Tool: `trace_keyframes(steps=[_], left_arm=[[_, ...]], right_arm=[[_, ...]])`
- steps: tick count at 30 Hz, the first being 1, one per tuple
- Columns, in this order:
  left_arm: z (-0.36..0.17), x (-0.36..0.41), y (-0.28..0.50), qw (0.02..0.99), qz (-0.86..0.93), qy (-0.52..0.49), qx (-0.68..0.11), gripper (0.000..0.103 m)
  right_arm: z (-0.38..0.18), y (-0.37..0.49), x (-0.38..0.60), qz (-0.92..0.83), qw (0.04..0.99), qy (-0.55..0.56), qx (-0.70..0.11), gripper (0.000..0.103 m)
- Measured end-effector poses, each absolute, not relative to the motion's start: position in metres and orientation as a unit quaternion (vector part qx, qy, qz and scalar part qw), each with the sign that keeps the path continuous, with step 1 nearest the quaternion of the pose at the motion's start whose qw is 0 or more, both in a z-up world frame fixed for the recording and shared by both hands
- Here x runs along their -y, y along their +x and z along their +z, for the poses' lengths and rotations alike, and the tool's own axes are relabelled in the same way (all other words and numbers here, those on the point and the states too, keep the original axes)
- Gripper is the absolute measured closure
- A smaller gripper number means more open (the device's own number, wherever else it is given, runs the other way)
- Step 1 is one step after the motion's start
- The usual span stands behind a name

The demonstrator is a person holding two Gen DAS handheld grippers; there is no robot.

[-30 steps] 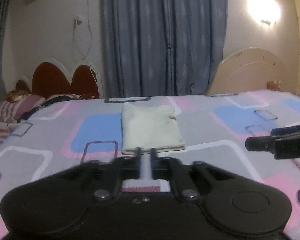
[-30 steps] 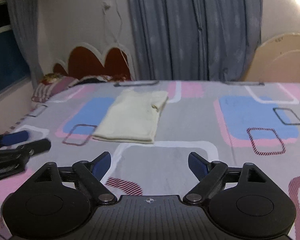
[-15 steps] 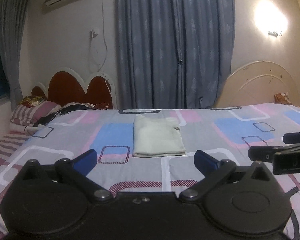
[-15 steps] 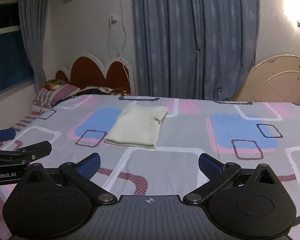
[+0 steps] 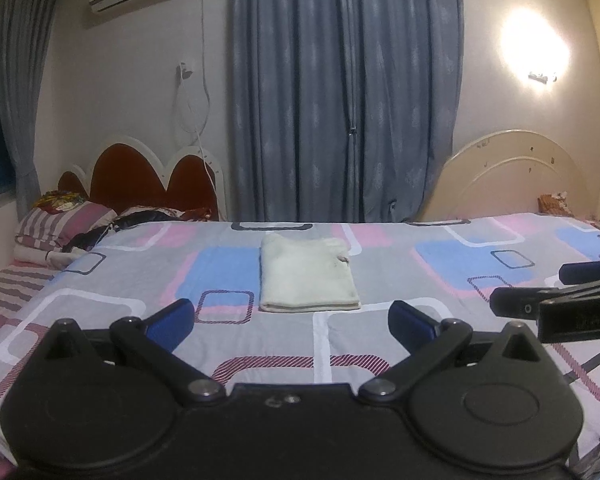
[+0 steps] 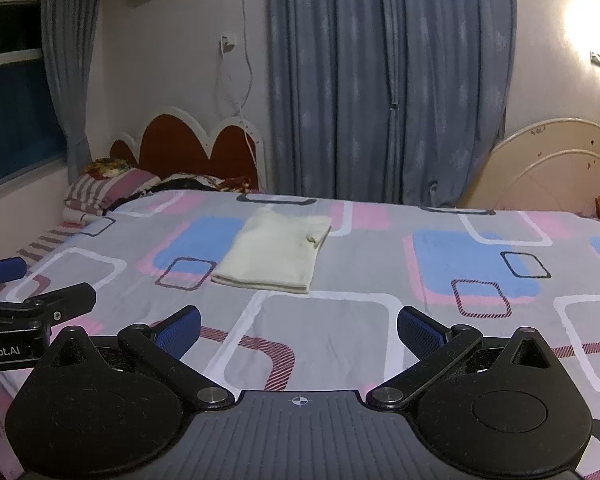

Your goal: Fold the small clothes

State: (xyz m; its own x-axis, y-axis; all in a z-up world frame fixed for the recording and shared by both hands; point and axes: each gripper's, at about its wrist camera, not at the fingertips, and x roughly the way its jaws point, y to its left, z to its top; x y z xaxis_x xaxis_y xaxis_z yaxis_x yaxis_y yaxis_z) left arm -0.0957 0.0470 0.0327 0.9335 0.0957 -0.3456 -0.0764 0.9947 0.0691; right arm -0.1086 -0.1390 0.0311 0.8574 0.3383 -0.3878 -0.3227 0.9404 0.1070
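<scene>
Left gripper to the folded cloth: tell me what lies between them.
Nothing but bare patterned bedsheet lies between the open left gripper and the folded cream cloth. The left wrist view shows it.

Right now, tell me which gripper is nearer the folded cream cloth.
Left, narrowly. The left gripper sits straight in front of the cloth; the right gripper sits off to its right. Both are open, touching nothing.

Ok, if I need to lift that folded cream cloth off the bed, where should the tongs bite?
Probably the near edge of the folded cream cloth, approached low from the front. That stacked edge faces both open tongs, left and right, and lies flat on the patterned bedsheet.
</scene>
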Motion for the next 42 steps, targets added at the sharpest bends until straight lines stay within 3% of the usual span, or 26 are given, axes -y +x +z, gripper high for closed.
trace_keyframes(steps=[42], left_arm=[[0.037, -0.042, -0.094, 0.983, 0.037, 0.039, -0.173, 0.0]], right_arm=[[0.037, -0.111, 0.158, 0.171, 0.964, 0.023, -0.202, 0.0]])
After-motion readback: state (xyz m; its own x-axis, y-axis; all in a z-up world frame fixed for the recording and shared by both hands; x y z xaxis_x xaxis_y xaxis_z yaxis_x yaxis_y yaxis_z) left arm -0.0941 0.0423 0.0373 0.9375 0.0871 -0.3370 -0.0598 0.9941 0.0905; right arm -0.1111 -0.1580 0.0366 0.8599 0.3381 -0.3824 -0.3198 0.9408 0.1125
